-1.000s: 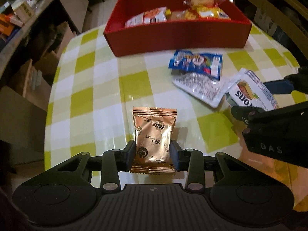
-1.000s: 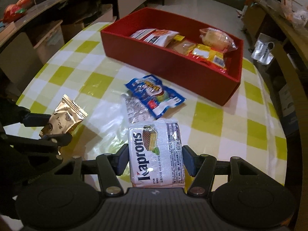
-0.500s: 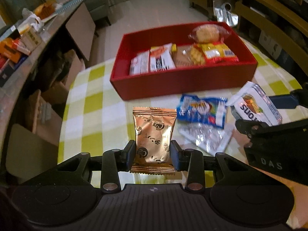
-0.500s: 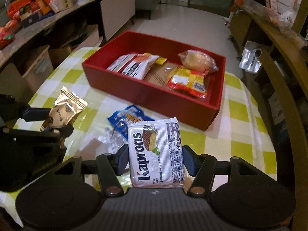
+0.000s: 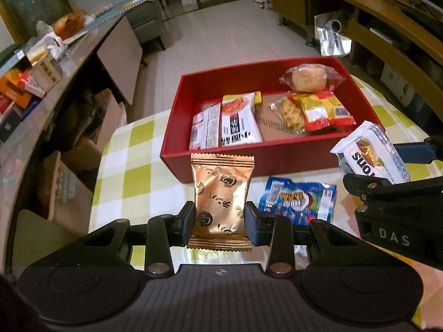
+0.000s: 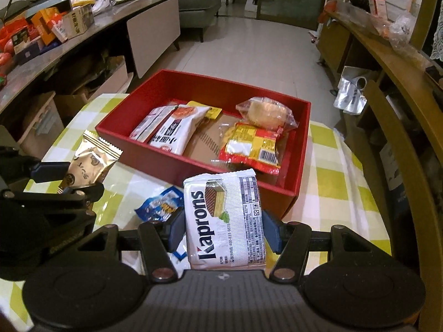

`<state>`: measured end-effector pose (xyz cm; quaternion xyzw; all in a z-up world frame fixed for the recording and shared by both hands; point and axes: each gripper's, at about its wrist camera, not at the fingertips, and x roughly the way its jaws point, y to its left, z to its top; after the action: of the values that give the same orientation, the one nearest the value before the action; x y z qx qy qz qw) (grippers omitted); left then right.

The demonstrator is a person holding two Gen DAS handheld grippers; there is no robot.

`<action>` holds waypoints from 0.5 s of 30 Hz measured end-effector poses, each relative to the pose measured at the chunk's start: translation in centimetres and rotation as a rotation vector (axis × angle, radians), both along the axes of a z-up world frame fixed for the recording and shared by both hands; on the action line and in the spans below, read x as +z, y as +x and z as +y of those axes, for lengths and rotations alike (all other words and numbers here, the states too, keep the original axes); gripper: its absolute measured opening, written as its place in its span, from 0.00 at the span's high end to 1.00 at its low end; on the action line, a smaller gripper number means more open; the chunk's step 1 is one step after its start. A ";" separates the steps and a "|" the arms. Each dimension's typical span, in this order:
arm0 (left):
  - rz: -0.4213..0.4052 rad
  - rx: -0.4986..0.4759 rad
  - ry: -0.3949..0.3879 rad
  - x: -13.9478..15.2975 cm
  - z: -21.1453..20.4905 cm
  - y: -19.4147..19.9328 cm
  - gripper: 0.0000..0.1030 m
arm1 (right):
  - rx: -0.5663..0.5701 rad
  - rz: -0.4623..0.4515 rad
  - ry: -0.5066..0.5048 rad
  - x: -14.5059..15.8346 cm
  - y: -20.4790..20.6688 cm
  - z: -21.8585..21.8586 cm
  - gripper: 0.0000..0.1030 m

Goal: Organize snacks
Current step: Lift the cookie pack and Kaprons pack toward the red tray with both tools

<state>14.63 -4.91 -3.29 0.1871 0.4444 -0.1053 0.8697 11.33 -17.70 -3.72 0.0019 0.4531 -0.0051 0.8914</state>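
Snacks fill both grippers. The left gripper (image 5: 218, 218) pinches a gold foil packet (image 5: 220, 202) by its lower sides, the packet upright with crimped top and bottom edges and dark printed marks. The right gripper (image 6: 224, 228) clamps a white wafer pack (image 6: 225, 218) reading "Kaprons", with a picture of a layered brown wafer and a printed panel on its right side. Both packs are held clear of the green-and-white checked tablecloth (image 5: 130, 177), just short of the red box (image 5: 277, 157).

Between the grippers a blue snack bag (image 5: 297, 203) lies flat on the cloth near the box's front wall. Inside the box lie a white pouch with an orange picture (image 5: 239, 123), a red-and-yellow bag (image 5: 324, 109) and a round bun in clear wrap (image 5: 307, 77).

The left wrist view shows the blue bag nearly whole; from the right wrist only its corner shows beside the wafer pack. The right wrist view shows a barcode on the red-and-yellow bag's near end and cluttered shelves along both walls.
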 end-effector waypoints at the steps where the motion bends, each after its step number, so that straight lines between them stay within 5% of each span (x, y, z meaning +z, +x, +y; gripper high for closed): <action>1: -0.002 0.002 -0.003 0.1 -0.1 0.2 0.55 | -0.002 -0.003 0.002 0.1 0.2 0.0 0.36; 15: -0.044 0.037 -0.019 0.9 -1.5 3.8 0.55 | -0.032 -0.040 0.027 0.6 3.7 -1.4 0.36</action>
<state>18.40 -6.38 -2.39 0.1727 0.4274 -0.0895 0.8829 14.99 -19.12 -3.11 0.0212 0.4350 -0.0134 0.9001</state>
